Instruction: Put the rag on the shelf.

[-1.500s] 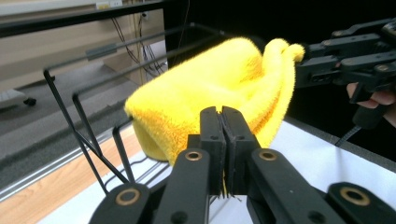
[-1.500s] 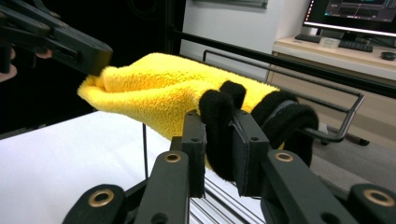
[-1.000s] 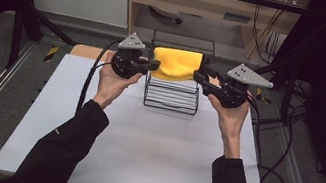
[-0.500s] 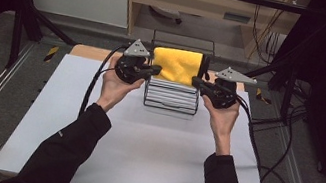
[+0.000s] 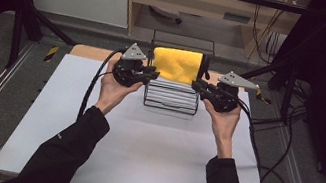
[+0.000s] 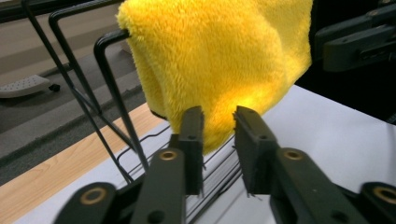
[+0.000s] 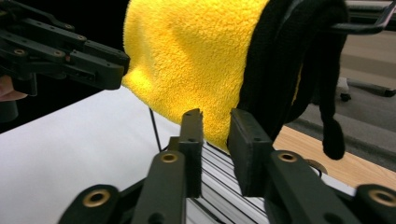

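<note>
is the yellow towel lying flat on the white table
No, the yellow towel hangs draped over the top bar of the black wire rack, above the table.

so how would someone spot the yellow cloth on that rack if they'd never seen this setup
At the far edge of the white table stands a black wire rack. The yellow cloth hangs over its top bar, between the two grippers. It is fluffy and bright, the one vivid colour there, beside a black cloth on the same bar.
</note>
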`<action>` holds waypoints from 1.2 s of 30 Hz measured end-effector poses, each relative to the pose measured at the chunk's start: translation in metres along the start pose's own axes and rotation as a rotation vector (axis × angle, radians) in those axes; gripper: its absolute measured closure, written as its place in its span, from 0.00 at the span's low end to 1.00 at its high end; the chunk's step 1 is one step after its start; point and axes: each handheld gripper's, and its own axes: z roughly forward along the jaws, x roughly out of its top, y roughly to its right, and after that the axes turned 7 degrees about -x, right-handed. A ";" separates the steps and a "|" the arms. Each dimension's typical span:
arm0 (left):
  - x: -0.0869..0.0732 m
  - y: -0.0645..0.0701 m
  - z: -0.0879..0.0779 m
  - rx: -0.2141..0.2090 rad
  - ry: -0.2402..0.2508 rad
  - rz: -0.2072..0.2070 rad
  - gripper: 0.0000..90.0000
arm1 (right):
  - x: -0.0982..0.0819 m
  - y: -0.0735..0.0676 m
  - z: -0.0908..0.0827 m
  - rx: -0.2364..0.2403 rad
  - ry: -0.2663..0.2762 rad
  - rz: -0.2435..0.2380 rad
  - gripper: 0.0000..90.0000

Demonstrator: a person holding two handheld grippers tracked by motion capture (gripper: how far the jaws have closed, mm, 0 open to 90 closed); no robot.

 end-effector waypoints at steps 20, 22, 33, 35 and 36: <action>-0.069 0.002 -0.048 0.011 -0.097 -0.028 0.24 | -0.027 -0.007 -0.037 0.028 -0.070 0.007 0.16; -0.079 0.001 -0.053 0.015 -0.103 -0.037 0.20 | -0.032 -0.007 -0.039 0.023 -0.081 -0.003 0.13; -0.137 -0.002 -0.081 0.049 -0.121 -0.083 0.08 | -0.079 -0.003 -0.046 0.038 -0.155 0.020 0.06; -0.148 -0.003 -0.085 0.052 -0.120 -0.095 0.08 | -0.088 -0.002 -0.047 0.041 -0.169 0.021 0.05; -0.154 -0.003 -0.086 0.056 -0.120 -0.099 0.08 | -0.093 -0.001 -0.048 0.044 -0.171 0.022 0.05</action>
